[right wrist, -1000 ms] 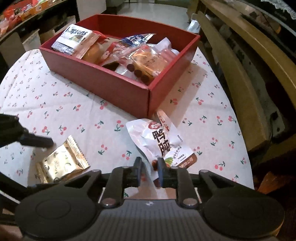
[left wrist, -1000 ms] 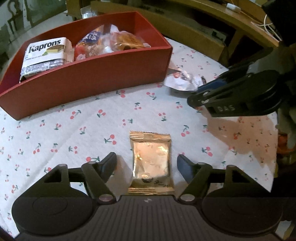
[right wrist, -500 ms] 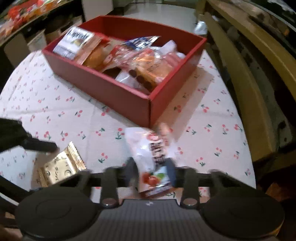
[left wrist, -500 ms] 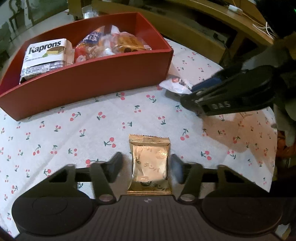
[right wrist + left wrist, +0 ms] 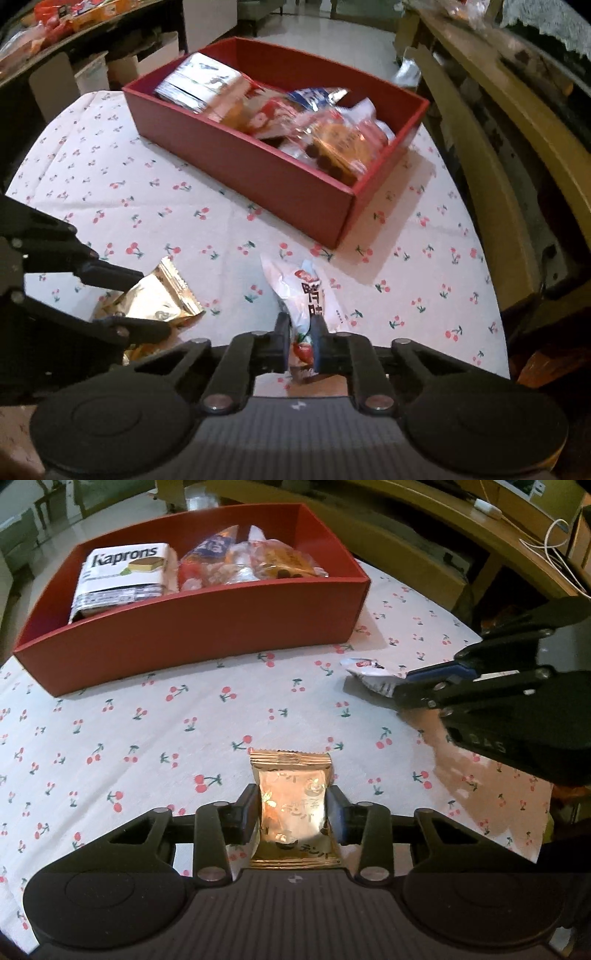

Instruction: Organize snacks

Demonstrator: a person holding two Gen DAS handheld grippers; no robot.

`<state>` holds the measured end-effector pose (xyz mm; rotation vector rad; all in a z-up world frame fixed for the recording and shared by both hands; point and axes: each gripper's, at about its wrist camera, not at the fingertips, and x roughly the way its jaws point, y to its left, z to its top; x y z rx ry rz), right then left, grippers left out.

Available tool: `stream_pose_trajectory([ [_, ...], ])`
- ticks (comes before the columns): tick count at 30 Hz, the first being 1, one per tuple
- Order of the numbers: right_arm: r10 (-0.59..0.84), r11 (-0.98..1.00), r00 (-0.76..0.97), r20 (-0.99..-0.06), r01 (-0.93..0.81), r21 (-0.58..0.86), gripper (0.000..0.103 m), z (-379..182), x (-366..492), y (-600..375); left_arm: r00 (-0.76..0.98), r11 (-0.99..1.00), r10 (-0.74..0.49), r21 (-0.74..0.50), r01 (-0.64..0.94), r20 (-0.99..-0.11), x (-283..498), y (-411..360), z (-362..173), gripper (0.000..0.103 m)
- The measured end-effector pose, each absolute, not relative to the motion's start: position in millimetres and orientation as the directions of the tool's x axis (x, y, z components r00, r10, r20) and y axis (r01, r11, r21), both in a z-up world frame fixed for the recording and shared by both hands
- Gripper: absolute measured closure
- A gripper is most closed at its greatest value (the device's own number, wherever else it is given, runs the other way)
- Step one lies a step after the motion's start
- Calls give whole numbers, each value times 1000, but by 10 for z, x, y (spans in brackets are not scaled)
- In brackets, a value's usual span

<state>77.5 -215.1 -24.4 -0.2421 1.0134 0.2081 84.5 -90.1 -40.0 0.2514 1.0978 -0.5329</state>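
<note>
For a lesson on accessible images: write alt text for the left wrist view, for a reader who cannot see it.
The left tool is shut on a gold snack packet on a cherry-print tablecloth. Beyond it a red box holds a Kaprons pack and other wrapped snacks. At right, the right tool grips a white packet.

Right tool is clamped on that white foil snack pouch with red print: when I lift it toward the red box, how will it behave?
The white foil snack pouch is probably floppy: held at one end, its free end may droop. It looks light. The glossy film could slip in the right tool.
</note>
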Motion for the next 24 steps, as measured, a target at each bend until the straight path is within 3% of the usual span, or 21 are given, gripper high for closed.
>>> stream_pose_trajectory([
  [7,52,935,488,-871,-331,-129,78,-342,736,-2011,345,851,-277,-62,522,-897,841,-859,-417,55],
  [8,52,934,489,-871,-333,-131,73,-350,740,-2006,344,850,-279,-64,523,-897,843,-860,-417,55],
  [10,52,934,489,-871,-333,-132,51,-348,767,-2010,341,847,-283,-67,527,-896,845,-852,-422,54],
  [11,58,935,489,-870,-331,-124,34,-348,783,-2026,339,844,-286,-68,531,-896,846,-849,-420,54],
  [12,69,935,481,-874,-336,-111,28,-358,808,-2042,337,843,-288,-70,534,-896,850,-846,-420,54],
  [14,87,937,452,-888,-340,-82,25,-412,862,-2069,332,837,-296,-76,541,-895,849,-838,-426,53],
  [16,90,939,430,-898,-338,-67,28,-483,881,-2071,331,833,-299,-75,549,-895,841,-832,-432,53],
  [19,108,936,443,-890,-348,-60,62,-450,817,-2024,335,829,-296,-66,556,-894,821,-840,-430,53],
  [24,62,923,480,-875,-362,-134,69,-407,720,-1903,338,833,-287,-60,550,-896,795,-846,-416,54],
])
